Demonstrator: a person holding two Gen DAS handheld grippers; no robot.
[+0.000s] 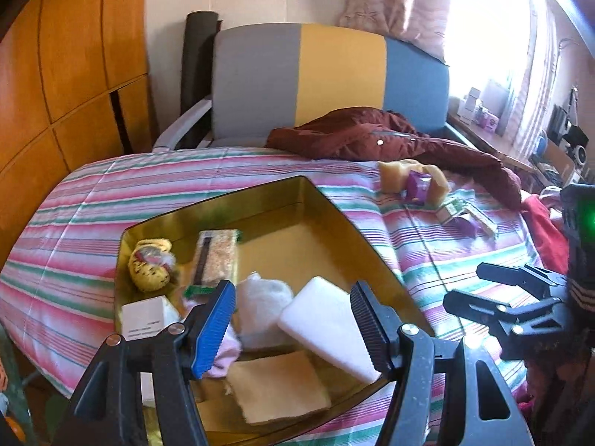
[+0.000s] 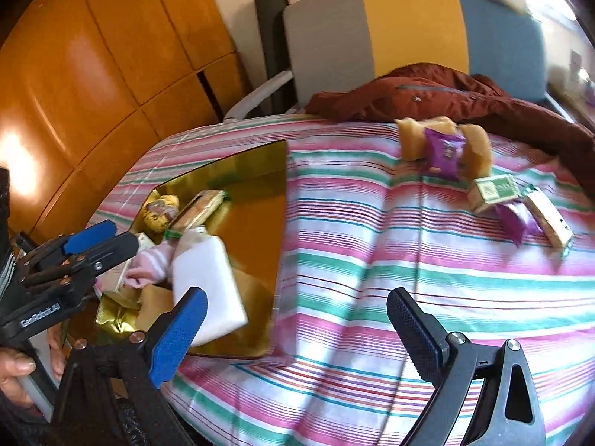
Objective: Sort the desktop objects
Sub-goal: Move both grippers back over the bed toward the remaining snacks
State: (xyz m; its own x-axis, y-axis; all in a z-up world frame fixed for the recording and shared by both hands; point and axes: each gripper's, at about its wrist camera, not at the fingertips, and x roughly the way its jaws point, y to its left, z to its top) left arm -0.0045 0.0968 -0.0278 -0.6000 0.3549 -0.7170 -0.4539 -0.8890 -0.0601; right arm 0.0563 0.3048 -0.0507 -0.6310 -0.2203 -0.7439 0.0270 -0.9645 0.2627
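Clutter in the shiny gold rectangular tin hides behind your left gripper, jaws apart, empty. Your right gripper gapes too, over the blurred striped bedspread.

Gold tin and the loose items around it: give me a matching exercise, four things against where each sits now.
Things:
1. white block
2. purple packet
3. green-and-white box
4. dark red jacket

Places:
A. on the striped cover, between two tan sponge pieces
B. inside the gold tin, leaning on its right wall
C. heaped at the far end of the bed, by the chair
D. on the striped cover, nearer than the sponge pieces

Pairs: 1-B, 2-A, 3-D, 4-C
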